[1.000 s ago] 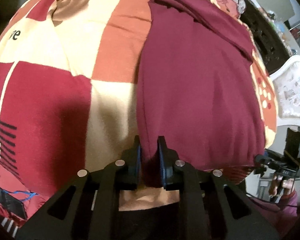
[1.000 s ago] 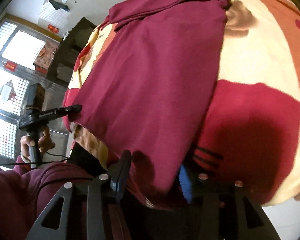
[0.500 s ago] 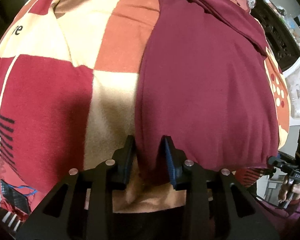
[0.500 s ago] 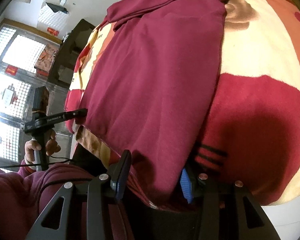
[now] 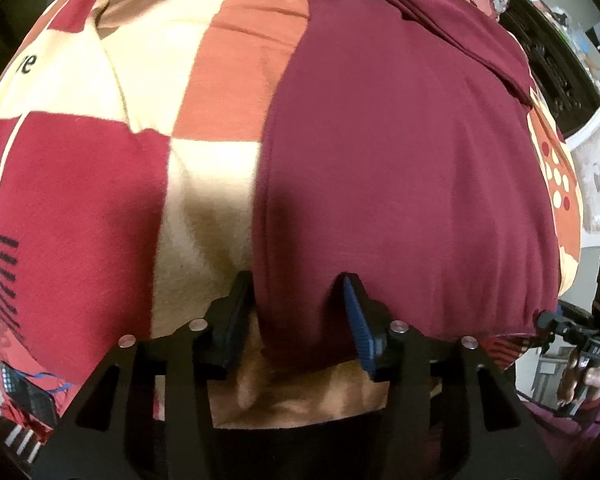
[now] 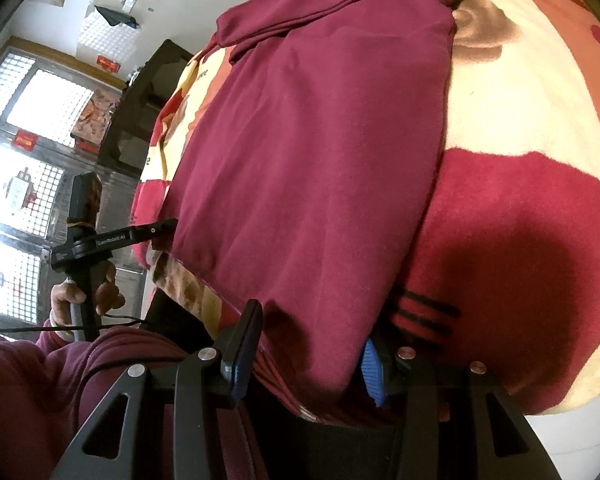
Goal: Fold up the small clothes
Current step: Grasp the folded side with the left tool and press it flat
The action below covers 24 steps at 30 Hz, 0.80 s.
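Maroon garment point(image 5: 400, 152) — long axis away, lengthwise

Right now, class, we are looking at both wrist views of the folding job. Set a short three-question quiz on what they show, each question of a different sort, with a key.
1. True or false: the maroon garment lies flat on a patterned blanket.
2. Multiple choice: which part of the garment sits between the left tongs? A. the far edge; B. its near corner at the blanket's front edge; C. nothing.
3. Short answer: what do the right tongs have between their fingers?

Key
1. True.
2. B. The jaws are opening, with the cloth's near left corner between them.
3. The garment's near edge on the right side; whether the pads press it cannot be told.
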Available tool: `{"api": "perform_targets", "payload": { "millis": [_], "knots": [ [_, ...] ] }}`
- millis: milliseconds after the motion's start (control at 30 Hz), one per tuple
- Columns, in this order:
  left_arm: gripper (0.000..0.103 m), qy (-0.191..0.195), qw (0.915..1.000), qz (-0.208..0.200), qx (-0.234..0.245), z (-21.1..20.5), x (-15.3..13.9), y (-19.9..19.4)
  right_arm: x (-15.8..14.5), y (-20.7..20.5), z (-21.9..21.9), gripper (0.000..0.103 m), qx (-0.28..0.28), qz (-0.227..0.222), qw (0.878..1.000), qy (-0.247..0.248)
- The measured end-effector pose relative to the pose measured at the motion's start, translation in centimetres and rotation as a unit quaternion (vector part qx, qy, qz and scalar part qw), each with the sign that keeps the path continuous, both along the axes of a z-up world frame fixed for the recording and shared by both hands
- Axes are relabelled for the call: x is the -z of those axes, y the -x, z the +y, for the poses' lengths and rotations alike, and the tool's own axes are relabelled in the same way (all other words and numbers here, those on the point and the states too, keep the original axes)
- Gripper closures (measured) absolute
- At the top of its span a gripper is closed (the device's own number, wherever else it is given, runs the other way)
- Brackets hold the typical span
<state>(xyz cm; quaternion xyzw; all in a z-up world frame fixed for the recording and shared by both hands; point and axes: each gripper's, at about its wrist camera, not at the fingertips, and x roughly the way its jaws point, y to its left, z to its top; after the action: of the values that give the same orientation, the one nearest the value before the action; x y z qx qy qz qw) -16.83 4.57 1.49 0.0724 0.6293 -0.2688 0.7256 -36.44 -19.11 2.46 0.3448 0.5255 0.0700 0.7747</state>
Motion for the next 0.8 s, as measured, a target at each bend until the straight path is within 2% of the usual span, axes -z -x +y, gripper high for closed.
{"api": "perform_targets", "payload": {
  "millis": [133,367,500,533,567,600,667,800],
  "knots": [
    [0.049,-0.008,0.9999,-0.004,0.011,-0.4,0.2,0.4,0.0,0.0,-0.1,0.060,-0.002,0.000,1.000,-0.006],
    [0.049,-0.009,0.9999,-0.001,0.008,-0.4,0.2,0.9,0.0,0.0,-0.1,0.060,-0.004,0.001,1.000,-0.006],
    [0.049,-0.007,0.9998,-0.004,0.016,-0.4,0.1,1.3,-0.1,0.1,0.1,0.060,-0.006,-0.015,1.000,-0.015],
    [0.054,-0.005,0.9997,-0.005,0.022,-0.6,0.1,1.3,0.0,0.0,0.3,0.062,-0.009,-0.016,1.000,-0.017],
    [0.064,0.002,0.9996,-0.004,0.028,-0.6,-0.1,1.4,0.1,0.0,0.4,0.068,-0.012,-0.016,1.000,-0.017],
    [0.084,0.006,0.9996,0.000,0.029,-0.3,-0.1,1.3,0.3,0.0,0.6,0.072,-0.015,-0.016,1.000,-0.020],
    [0.087,0.023,0.9993,0.017,0.026,0.1,0.0,1.1,0.5,-0.2,0.6,0.077,-0.016,-0.019,0.999,-0.032],
    [0.093,0.034,0.9989,0.023,0.023,0.5,-0.2,0.6,-0.1,-0.5,0.1,0.084,-0.006,-0.040,0.998,-0.057]
  ]
}}
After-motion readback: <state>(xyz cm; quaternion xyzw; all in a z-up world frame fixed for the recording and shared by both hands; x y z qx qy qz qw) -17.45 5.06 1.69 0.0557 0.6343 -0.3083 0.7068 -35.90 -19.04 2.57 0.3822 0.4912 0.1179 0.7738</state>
